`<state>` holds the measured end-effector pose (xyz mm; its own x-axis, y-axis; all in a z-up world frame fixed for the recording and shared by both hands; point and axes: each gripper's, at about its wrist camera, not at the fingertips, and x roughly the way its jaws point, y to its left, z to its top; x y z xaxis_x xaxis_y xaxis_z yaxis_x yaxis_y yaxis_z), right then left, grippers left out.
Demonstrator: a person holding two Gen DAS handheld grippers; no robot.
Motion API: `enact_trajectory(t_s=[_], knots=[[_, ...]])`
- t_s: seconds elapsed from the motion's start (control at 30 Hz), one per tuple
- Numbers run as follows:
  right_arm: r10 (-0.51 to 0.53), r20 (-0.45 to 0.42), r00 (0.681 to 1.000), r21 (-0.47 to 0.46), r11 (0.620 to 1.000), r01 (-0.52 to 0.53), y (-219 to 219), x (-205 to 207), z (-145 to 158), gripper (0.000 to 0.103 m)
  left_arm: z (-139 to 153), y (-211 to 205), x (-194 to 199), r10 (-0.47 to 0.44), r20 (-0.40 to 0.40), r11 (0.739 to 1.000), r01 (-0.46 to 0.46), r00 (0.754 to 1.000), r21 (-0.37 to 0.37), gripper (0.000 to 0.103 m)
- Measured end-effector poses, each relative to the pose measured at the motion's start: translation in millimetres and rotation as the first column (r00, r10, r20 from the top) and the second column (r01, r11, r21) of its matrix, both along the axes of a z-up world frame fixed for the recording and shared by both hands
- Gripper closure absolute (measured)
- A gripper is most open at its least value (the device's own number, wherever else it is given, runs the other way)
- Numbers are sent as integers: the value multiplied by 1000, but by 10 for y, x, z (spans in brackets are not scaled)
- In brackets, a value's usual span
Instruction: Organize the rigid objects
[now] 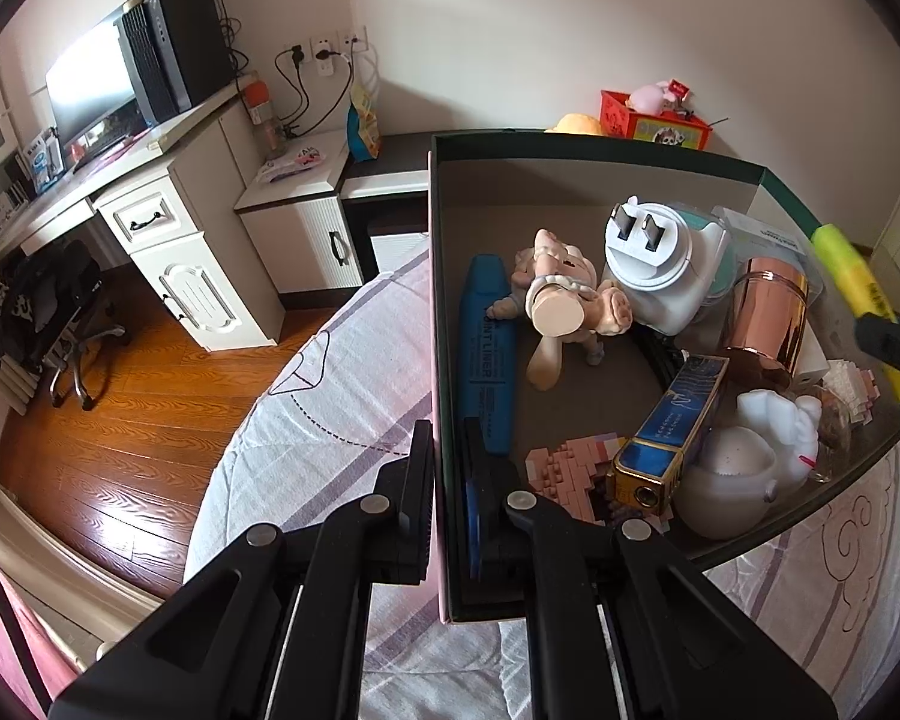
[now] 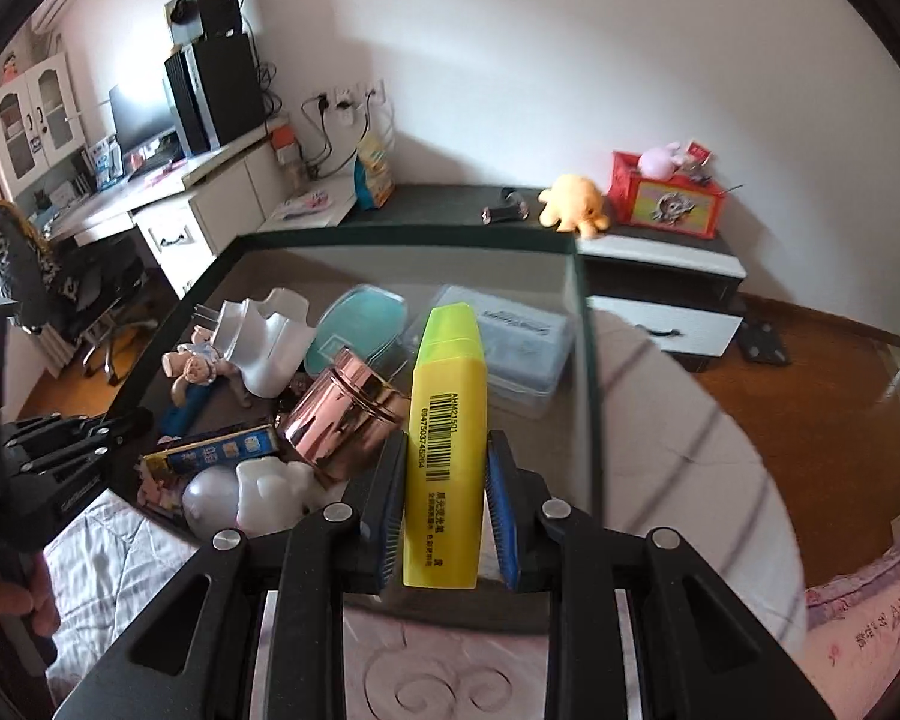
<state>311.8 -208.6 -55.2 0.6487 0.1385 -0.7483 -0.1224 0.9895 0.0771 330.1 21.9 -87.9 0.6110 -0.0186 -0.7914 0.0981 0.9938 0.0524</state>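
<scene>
Left claw (image 1: 447, 468) clamps box wall (image 1: 441, 300); right claw (image 2: 444, 480) grips yellow highlighter (image 2: 447, 396), seemingly above it.

Blue marker (image 1: 486, 354) base behind tool pad, bedspread (image 2: 678, 420) blurred (right view)

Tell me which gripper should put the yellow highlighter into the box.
Right. The right gripper already holds the yellow highlighter above the box. The left gripper is shut on the box's side wall, steadying it.
</scene>
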Motion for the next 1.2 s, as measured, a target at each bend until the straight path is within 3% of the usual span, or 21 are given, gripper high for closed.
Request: enact_trajectory(t_s=[0.17,0.4,0.47,0.5,0.53,0.6,0.67,0.73,0.83,0.87,0.9,0.93,0.97,1.0,1.07,1.2], knots=[[-5,-41,999,4,1000,5,29,128,-153,77,5,18,-1,-4,2,1000,4,1000,6,96],[-11,-21,1000,58,998,12,-63,150,-132,76,1,9,10,-3,4,1000,3,1000,11,96],[-22,-24,999,55,998,23,-71,151,-123,63,2,10,12,-2,4,1000,2,1000,11,96],[-31,-22,999,43,999,32,-74,138,-114,49,2,6,9,-2,3,1000,2,1000,11,96],[-34,-18,999,39,999,35,-68,128,-100,42,0,3,4,-3,4,1000,3,1000,13,96],[-32,-16,999,44,998,32,-68,86,-73,38,9,13,6,-2,2,1000,2,1000,13,95],[-24,-1,1000,60,998,24,-63,43,-29,20,28,3,-9,6,9,1000,-6,1000,9,95],[-13,-2,1000,56,998,13,-36,38,-1,17,97,-9,-49,14,30,1000,-14,999,14,93],[-17,9,1000,20,1000,17,26,1,47,17,232,-62,-120,9,59,1000,-10,998,9,82],[-21,6,1000,11,1000,21,39,-7,55,17,305,-99,-166,-8,83,1000,8,997,6,71],[-24,1,1000,5,1000,24,53,-14,61,17,362,-143,-201,-25,102,1000,24,995,9,48],[-24,-2,1000,3,1000,24,66,-20,69,17,398,-185,-226,-33,114,999,31,993,17,35],[-22,1,1000,3,1000,22,80,-39,82,17,464,-245,-278,-47,144,999,43,988,33,15],[-21,1,1000,2,1000,21,88,-56,92,15,510,-297,-312,-61,169,998,54,984,44,6],[-22,2,1000,-8,1000,22,112,-92,118,13,596,-408,-386,-88,211,995,74,974,72,0],[-58,3,998,-53,997,58,113,-157,173,0,697,-520,-429,-106,231,992,88,967,86,0]])
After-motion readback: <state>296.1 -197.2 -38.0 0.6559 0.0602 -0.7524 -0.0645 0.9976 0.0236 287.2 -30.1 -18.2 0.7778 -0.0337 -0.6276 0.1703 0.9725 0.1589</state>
